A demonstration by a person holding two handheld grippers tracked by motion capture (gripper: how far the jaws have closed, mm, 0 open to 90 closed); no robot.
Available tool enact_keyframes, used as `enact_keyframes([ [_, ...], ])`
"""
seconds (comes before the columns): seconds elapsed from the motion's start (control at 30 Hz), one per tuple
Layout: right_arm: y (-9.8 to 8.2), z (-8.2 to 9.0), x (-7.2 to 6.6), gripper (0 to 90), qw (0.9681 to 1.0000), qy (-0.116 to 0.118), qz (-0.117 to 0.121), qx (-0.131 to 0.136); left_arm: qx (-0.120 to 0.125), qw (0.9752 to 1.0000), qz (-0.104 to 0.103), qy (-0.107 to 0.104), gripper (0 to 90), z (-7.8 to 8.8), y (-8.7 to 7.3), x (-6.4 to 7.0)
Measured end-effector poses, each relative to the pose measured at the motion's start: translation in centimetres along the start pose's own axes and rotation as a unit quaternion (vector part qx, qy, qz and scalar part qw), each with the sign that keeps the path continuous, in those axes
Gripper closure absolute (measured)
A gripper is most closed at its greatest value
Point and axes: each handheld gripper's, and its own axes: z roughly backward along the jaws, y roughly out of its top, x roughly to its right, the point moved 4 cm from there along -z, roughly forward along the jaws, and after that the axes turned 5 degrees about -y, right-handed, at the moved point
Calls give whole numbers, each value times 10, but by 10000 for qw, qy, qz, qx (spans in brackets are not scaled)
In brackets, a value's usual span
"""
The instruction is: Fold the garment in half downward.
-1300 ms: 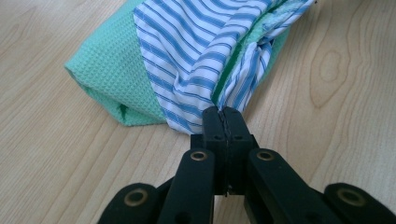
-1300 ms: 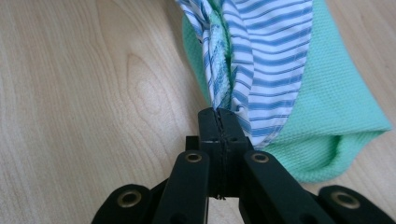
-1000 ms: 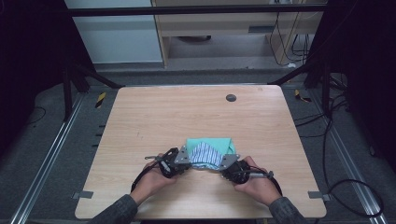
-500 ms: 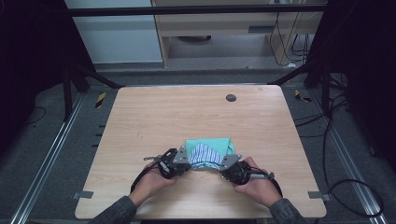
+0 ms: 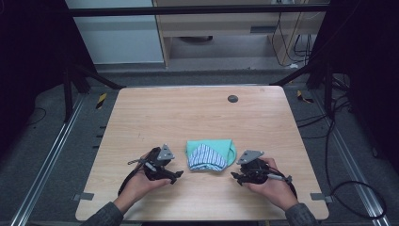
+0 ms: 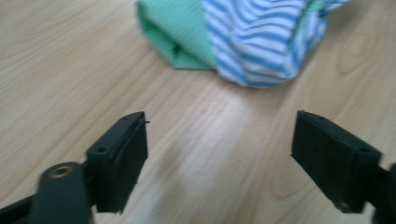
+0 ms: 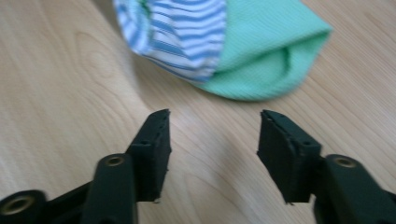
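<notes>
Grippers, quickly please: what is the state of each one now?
Left gripper: open, holding nothing, just short of the folded cloth.
Right gripper: open, holding nothing, also clear of the cloth.

Bare table (image 5: 188, 117) lies all around; the folded cloth (image 5: 210, 154) alone sits between both grippers.

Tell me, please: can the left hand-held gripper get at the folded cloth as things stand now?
Probably yes. The left hand-held gripper is open and sits just beside the folded cloth, with bare table between them and nothing in the way.
</notes>
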Motion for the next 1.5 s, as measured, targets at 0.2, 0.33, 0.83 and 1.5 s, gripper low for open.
enact_keyframes([
  [0.2, -12, 1, 23, 179, 9985, -335, -428, -8, -44, 9993, 322, 199, 119, 4, -7, -28],
  [0.33, -17, -4, 38, 129, 9960, -448, -767, -48, -60, 9978, 538, 372, 102, 4, -12, -48],
  [0.83, -24, -31, 90, 79, 9714, -1301, -1982, 139, 234, 9863, 1278, 1015, 78, 0, -25, -102],
  [1.5, -30, -46, 100, 2, 9438, -1760, -2797, 35, 429, 9785, 1598, 1235, 20, -15, -32, -112],
])
